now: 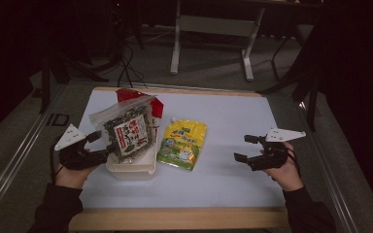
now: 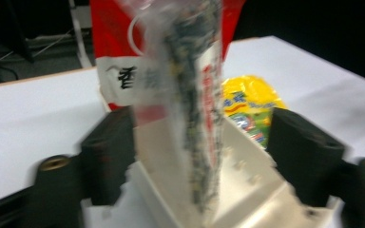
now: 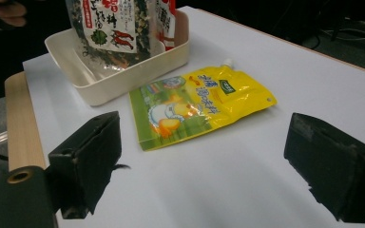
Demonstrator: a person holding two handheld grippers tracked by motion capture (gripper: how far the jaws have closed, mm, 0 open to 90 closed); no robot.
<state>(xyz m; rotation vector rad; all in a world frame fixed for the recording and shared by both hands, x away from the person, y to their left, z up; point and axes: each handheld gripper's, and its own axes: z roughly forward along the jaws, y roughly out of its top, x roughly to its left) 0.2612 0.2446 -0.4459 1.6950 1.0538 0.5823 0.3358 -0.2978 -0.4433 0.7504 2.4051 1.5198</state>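
A clear bag of dark seaweed snack (image 1: 126, 128) stands upright in a cream tray (image 1: 131, 171) at the table's left, with a red bag (image 1: 126, 94) behind it. My left gripper (image 1: 102, 145) is at the tray's left end. In the left gripper view the clear bag (image 2: 195, 118) stands between its jaws, close to the left one and well apart from the right one, so the left gripper (image 2: 202, 128) is open. A yellow pouch (image 1: 183, 144) lies flat right of the tray. My right gripper (image 1: 244, 148) rests open and empty farther right, facing the yellow pouch (image 3: 199, 102).
The white table top (image 1: 233, 116) has a wooden front edge (image 1: 175, 218). Metal rails run along both sides. Behind the table stands a white frame on legs (image 1: 213, 29) on the dark floor, with cables nearby.
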